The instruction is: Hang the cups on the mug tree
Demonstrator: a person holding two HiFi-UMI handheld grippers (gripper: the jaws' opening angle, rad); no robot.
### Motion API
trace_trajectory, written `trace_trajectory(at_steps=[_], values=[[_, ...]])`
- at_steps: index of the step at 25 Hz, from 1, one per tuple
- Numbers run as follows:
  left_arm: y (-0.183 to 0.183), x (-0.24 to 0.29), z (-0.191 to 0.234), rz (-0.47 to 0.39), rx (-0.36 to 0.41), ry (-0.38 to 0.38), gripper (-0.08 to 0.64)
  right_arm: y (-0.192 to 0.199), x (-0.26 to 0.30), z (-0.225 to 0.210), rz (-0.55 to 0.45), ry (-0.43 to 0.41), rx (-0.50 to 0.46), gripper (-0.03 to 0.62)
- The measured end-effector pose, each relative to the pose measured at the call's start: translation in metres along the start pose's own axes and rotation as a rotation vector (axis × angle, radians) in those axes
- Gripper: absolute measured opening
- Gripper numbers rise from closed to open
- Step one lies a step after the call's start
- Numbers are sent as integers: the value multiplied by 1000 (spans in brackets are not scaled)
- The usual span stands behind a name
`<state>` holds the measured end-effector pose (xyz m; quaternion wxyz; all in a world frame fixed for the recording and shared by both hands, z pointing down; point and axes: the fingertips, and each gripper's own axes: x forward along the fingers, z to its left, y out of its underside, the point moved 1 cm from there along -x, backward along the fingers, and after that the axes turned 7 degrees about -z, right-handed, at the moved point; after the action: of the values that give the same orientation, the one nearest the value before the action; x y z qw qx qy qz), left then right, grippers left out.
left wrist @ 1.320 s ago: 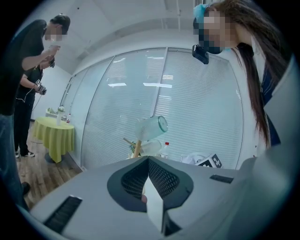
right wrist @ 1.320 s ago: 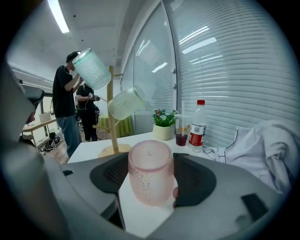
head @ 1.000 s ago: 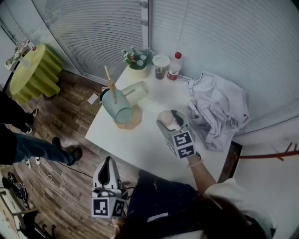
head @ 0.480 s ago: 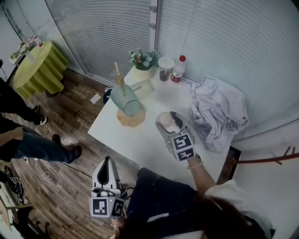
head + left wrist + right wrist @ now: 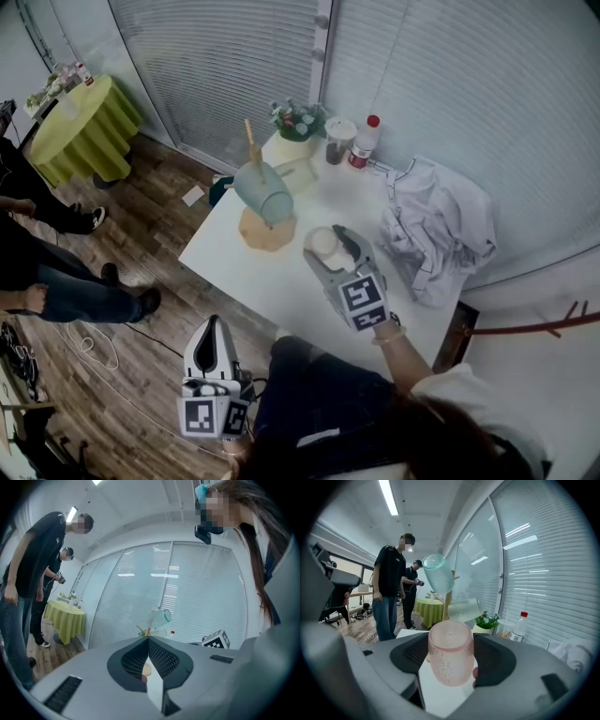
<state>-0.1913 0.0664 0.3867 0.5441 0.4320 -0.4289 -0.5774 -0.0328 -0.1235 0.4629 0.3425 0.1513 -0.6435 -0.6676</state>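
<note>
The wooden mug tree [image 5: 253,150] stands on its round base [image 5: 267,232] at the white table's [image 5: 272,281] far left. A teal cup [image 5: 263,190] and a pale clear cup [image 5: 298,173] hang on it. My right gripper [image 5: 328,246] is shut on a pink frosted cup [image 5: 324,244], held just right of the tree's base. In the right gripper view the pink cup [image 5: 451,652] sits upside down between the jaws, with the teal cup [image 5: 438,578] and the clear cup [image 5: 464,609] ahead. My left gripper [image 5: 214,326] hangs low beside the table, shut and empty [image 5: 148,640].
A crumpled white shirt [image 5: 436,234] covers the table's right side. A potted plant [image 5: 300,120], a lidded cup [image 5: 339,139] and a red-capped bottle [image 5: 364,141] stand at the far edge. People [image 5: 37,281] and a green-draped round table [image 5: 89,127] are on the floor to the left.
The right gripper has carried the pink cup a little closer to the mug tree. The left gripper has stayed low beside the table.
</note>
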Motion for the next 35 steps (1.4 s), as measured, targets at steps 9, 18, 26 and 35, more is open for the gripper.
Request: trace_trajectory(at_steps=[9, 18, 26, 35], values=[[1, -13, 10, -9, -19, -27, -3, -16, 4, 25, -33, -50, -32, 301], [-1, -24, 18, -19, -22, -49, -3, -32, 9, 41, -71, -82, -59, 301], [-7, -28, 20, -34, -14, -49, -3, -47, 12, 53, -120, -99, -87, 301], [-13, -34, 31, -49, 3, -68, -3, -69, 19, 61, -175, -79, -137, 301]])
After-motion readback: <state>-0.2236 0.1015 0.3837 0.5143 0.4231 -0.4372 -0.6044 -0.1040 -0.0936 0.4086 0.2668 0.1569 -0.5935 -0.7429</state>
